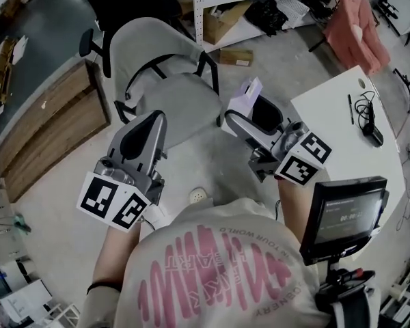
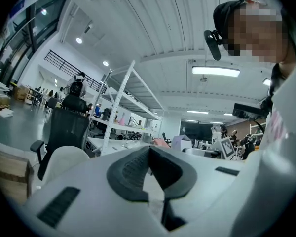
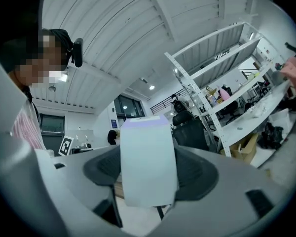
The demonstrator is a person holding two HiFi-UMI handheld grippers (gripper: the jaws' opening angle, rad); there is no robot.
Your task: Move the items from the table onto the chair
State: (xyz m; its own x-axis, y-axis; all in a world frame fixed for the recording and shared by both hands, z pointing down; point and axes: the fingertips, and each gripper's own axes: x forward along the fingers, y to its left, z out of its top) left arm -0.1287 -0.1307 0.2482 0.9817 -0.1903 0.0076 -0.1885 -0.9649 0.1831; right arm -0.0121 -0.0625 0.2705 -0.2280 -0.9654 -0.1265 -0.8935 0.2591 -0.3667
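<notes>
One small white carton with a pale lilac top (image 3: 147, 162) is the item in hand. We see it upright between the ribbed black pads of the right gripper (image 1: 254, 117), jaws spread wide and pressing on its two sides. It's off the white table (image 1: 338, 139) and not yet on the chair: in the head view it's in the air just beside the seat of the grey padded office chair with black armrests (image 1: 181, 104), on the table side. The seat is bare.

We judge the side grip leaves the carton's base free, so it can be set down flat.

The left gripper (image 2: 149, 152) has its jaws brought together at the tips with nothing between them. It points level in front of the chair, probably just kept free for another item.

A thin black pen (image 1: 350, 108) and a black coiled cable (image 1: 367, 118) lie on the table, so we'd say the job isn't finished.

On writing, the carton's visible faces are blank. The pink print on the person's pale T-shirt (image 1: 219, 272) reads upside down; we make out "YOUR WORLD", the rest is too warped. The small black screen (image 1: 345, 214) shows text too small to read. The gripper cubes carry black-and-white square markers, no words.
</notes>
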